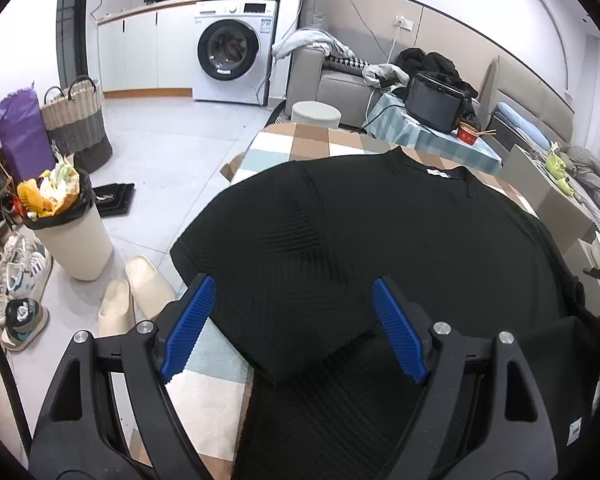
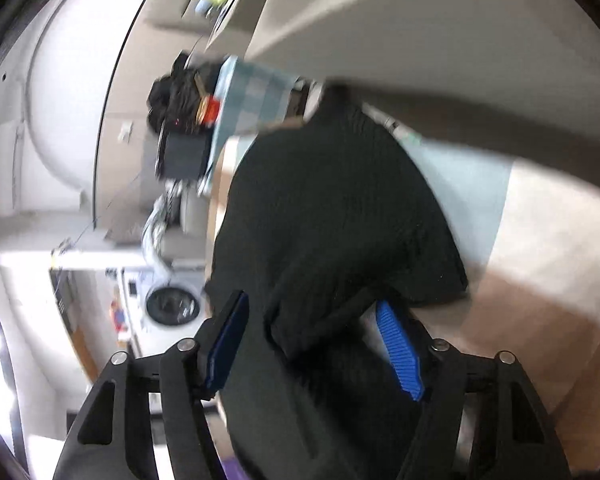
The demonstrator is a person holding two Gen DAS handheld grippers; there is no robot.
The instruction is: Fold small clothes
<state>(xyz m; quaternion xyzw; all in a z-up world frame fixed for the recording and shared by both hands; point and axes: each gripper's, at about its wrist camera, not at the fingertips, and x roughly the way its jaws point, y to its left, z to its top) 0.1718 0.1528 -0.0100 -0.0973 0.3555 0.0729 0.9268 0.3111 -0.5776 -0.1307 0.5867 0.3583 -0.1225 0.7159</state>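
Two claws are working over one black knitted top, which is lying spread on the checked cloth of the counter, collar at the far end and hem nearest the cameras.

Nearest, the left claw is standing with its jaws wide apart and nothing between the blue pads; it is hovering over the near-left part of the garment, where a flap of fabric is already lying doubled over the lower layer. The right claw is tilted hard onto its side, jaws likewise spread, with a bunched ridge of the top passing between them. The right-wrist picture is smeared, so contact with either pad cannot be confirmed; judged as not gripping.

Judgement: a side fold is under way. To do it well, each claw should be closing on a single hem edge, not on a bunch, and both should be travelling level so the crease is running straight from hem toward collar. The left sleeve is overhanging the counter edge, so fabric may be sliding floorward if pulled unevenly.

Farther off, slippers and a full bin are standing on the floor, clear of the work; beyond them, a washing machine.
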